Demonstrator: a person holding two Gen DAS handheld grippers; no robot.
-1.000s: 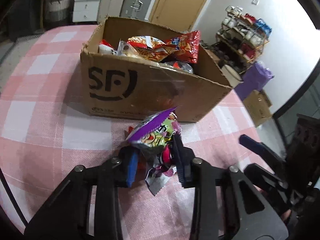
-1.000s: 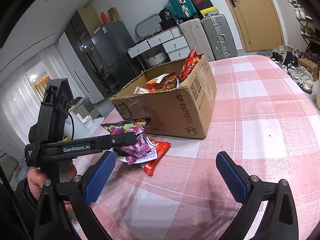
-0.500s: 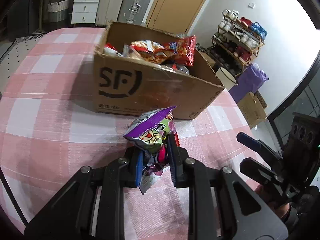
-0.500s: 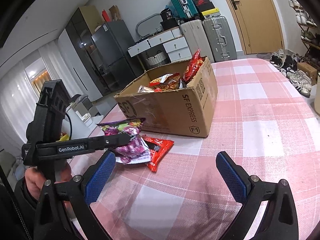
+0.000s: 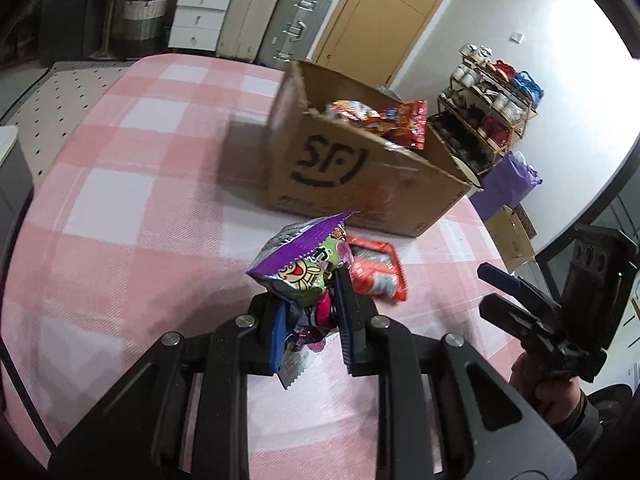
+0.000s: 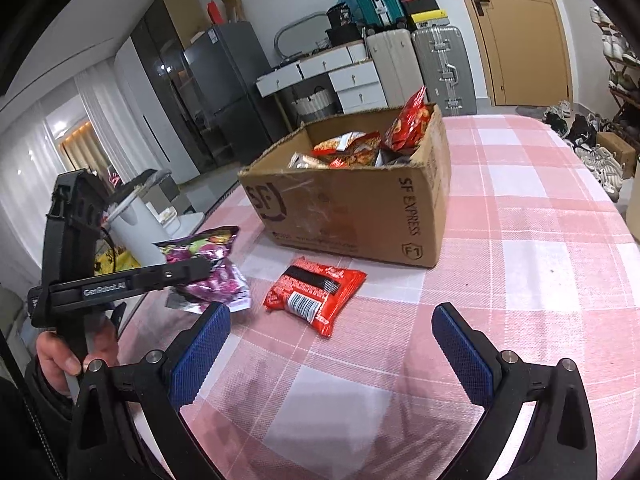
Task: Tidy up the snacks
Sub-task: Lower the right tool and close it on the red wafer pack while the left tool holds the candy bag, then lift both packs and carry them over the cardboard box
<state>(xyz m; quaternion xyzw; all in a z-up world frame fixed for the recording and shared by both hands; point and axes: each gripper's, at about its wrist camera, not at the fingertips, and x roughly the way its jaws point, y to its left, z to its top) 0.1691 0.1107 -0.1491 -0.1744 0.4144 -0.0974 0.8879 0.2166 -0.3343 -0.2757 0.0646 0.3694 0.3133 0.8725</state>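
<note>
Purple snack bag (image 5: 298, 270) now lifted, pinched in left tongs (image 5: 310, 330) (right tongs (image 6: 332, 346) wide, empty); one red packet (image 6: 316, 294) tabled.

glossy foil purple packet (image 5: 298, 268), matt cardboard box (image 6: 352, 208) (taped)

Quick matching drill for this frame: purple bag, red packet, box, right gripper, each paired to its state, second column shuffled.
Things:
1. purple bag
2. red packet
3. box
4. right gripper

States:
A. open, holding nothing
B. lying flat on the tablecloth, in front of the box
C. clamped in the left gripper, off the cloth
D. standing open with snack bags inside

Pairs: 1-C, 2-B, 3-D, 4-A
</note>
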